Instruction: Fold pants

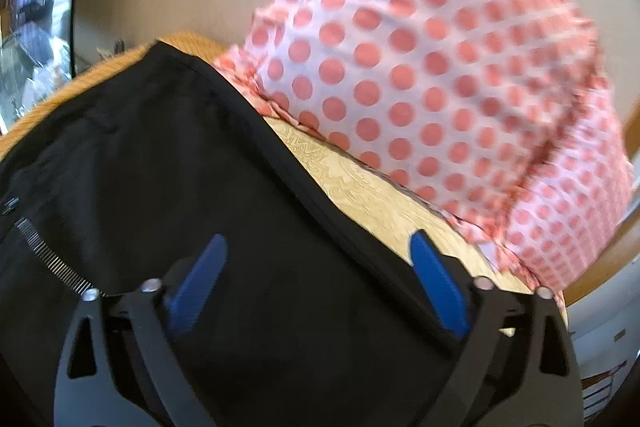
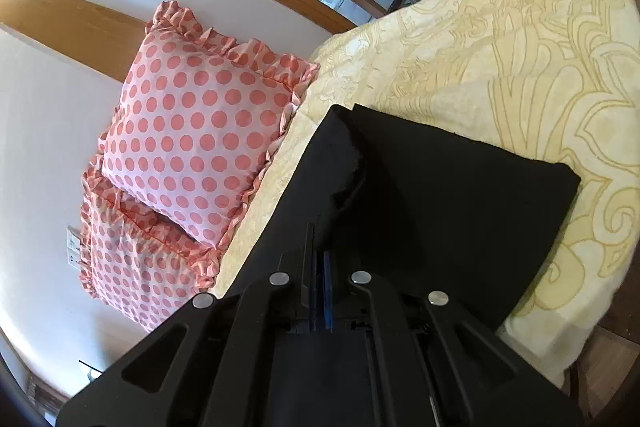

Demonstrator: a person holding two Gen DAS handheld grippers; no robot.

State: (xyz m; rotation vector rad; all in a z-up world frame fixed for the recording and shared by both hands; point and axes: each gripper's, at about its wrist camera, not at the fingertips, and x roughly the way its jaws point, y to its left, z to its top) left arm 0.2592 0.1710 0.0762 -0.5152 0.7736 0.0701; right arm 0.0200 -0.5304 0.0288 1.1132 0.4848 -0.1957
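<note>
- The left gripper (image 1: 318,269) stands with its blue pads (image 1: 438,285) spread wide, nothing between them, hovering over the black pants (image 1: 168,155)
- One pad lies over the dark cloth, the other over the seam edge of the pants and the pale yellow bedspread (image 1: 376,195) beside it
- A zipper (image 1: 44,251) shows on the pants toward the left edge of the left wrist view
- Beyond the pants' edge a pillow with pink dots (image 1: 432,79) rests on the bedspread, blurred in this view
- The right gripper (image 2: 320,263) has its pads pressed together; whether a fold of cloth is caught between them cannot be told, since only dark fabric lies right in front
- In the right wrist view the pants (image 2: 432,195) lie on the patterned bedspread (image 2: 500,59), one layer turned over another, with a squared corner toward the right
- To the left of the pants two dotted pillows with frilled edges stand at the head of the bed, the upper pillow (image 2: 196,135) overlapping the lower pillow (image 2: 136,259)
- Behind them runs a white wall (image 2: 44,131) with a wooden band (image 2: 80,23) across it
</note>
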